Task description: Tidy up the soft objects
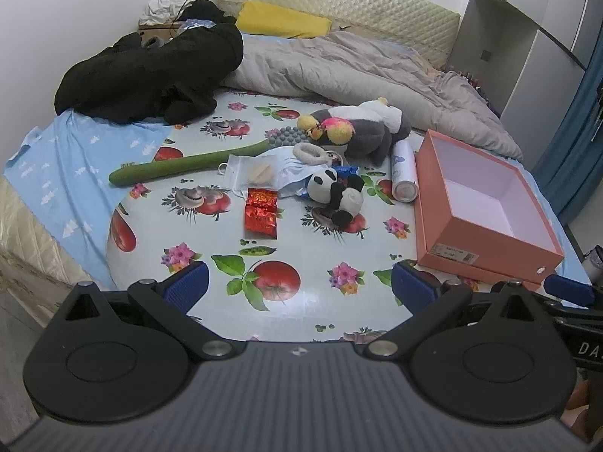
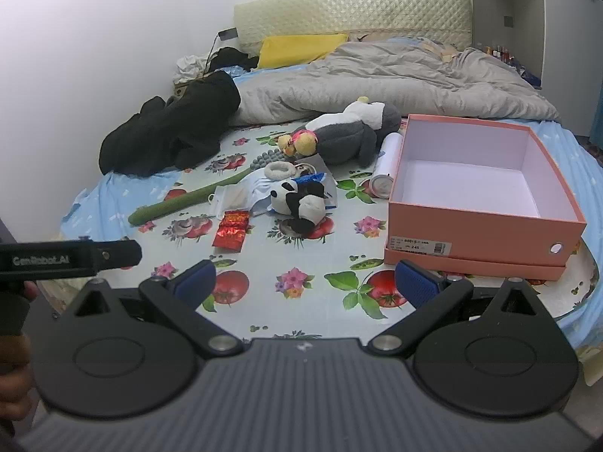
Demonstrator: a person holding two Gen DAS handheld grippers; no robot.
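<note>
So you're basically at square one here: both your left claw [image 1: 299, 282] and your right claw [image 2: 305, 280] are spread as wide as they go with nothing between the pads, hovering over the fruit-print cloth [image 1: 286, 241] at the near end of the bed. The pink box [image 2: 482, 207] sits just ahead and to the right of your right claw, lid off, and as far as I can see there's nothing in it yet, so none of the sorting looks done. All the soft stuff is piled up ahead of both claws, well apart from them: the panda plush [image 1: 337, 194] is the closest, lying on its side, then the grey and white plush [image 1: 371, 128] farther back with the little yellow and pink plush [image 1: 331, 128] against it, plus a fluffy white ring [image 1: 311, 152] and the long green plush stem [image 1: 188, 164] stretching off to the left. Mixed in you've also got a red foil packet [image 1: 260, 213], a plastic bag with masks [image 1: 264, 171] and a white can [image 1: 403, 173] lying beside the box, which probably aren't what you're after. My guess is the panda goes first since it's nearest, and everything is still left to do.
</note>
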